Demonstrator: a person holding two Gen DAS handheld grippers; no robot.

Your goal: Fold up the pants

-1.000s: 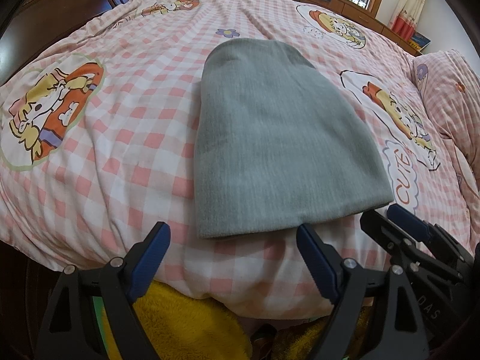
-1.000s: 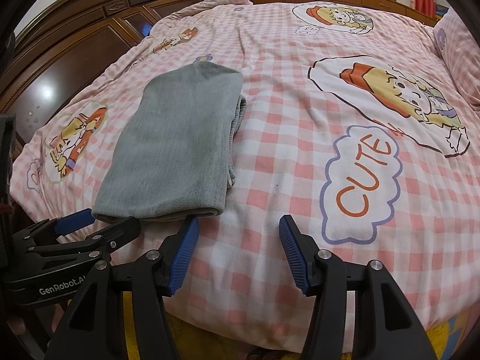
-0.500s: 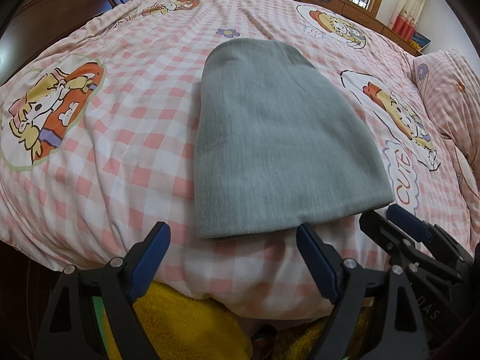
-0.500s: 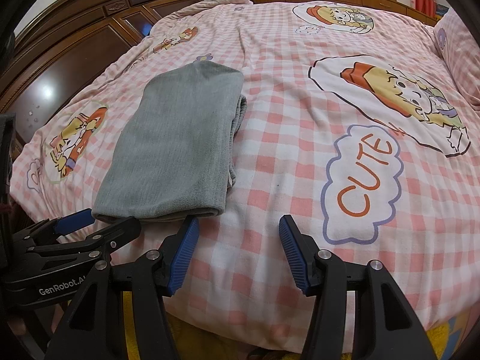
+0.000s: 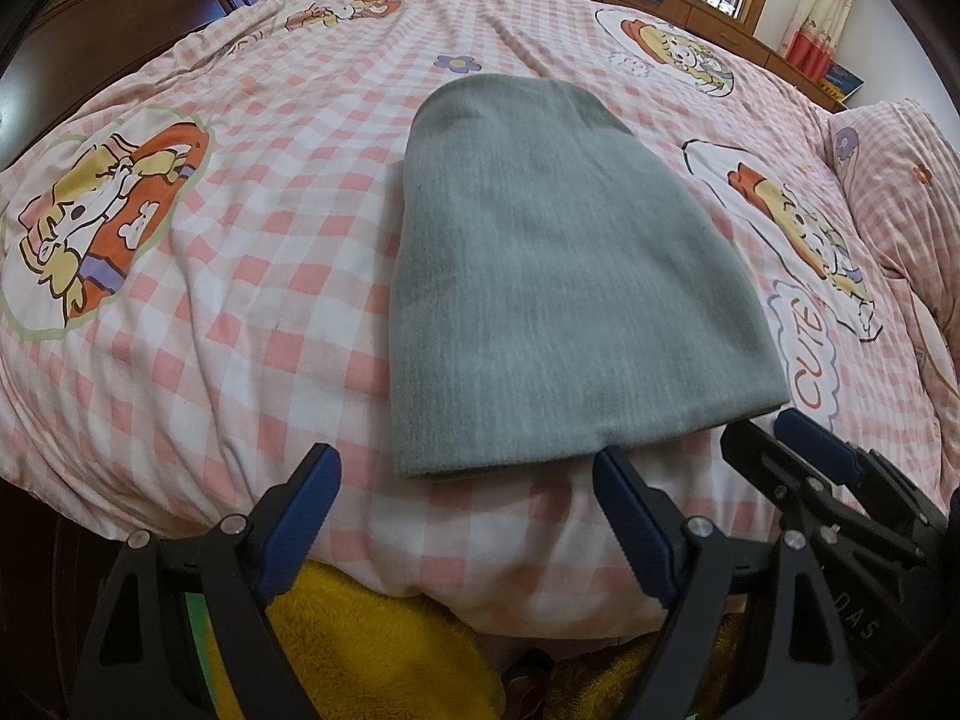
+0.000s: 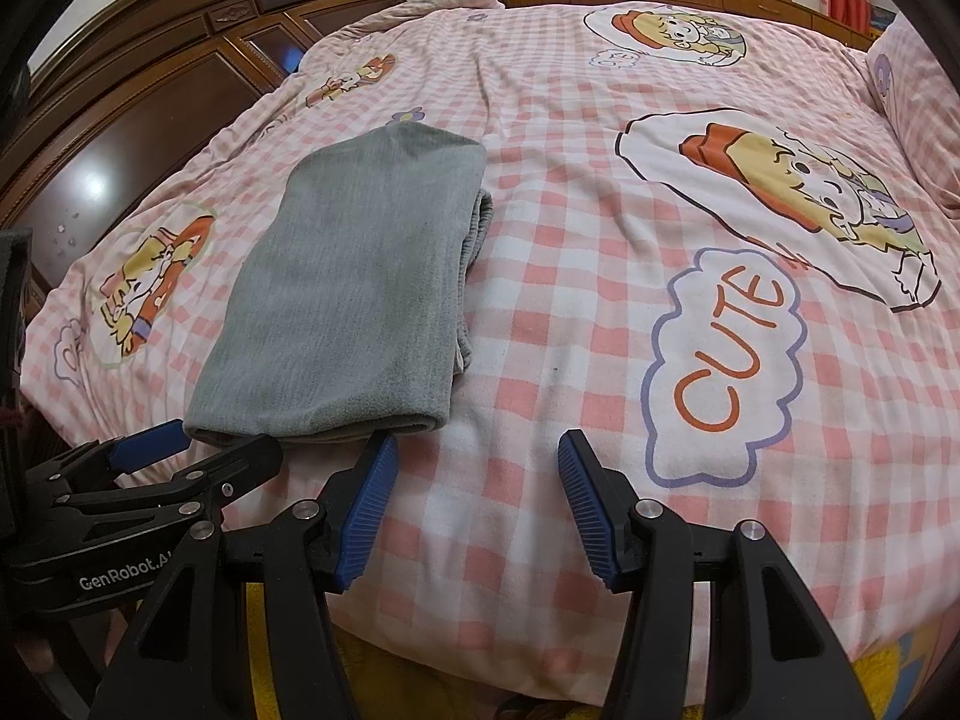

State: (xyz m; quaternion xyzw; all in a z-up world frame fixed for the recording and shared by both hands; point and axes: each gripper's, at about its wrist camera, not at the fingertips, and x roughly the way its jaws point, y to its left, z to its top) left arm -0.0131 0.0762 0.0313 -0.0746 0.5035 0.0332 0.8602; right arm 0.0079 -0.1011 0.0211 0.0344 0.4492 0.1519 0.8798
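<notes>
The grey pants (image 5: 558,300) lie folded; both grippers, left (image 5: 462,480) and right (image 6: 477,468), hover spread and empty, so one more fold may follow.

The grey pants (image 5: 558,294) lie folded into a flat, stacked rectangle on the pink checked bedspread (image 5: 252,276), long axis running from 6 toward 12 o'clock, layered edges showing along the 3 o'clock side.

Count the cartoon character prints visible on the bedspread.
4 on the bedspread: one left of the gray pants, one small at far left, one at the far edge, one above "CUTE". More may be hidden.
</notes>
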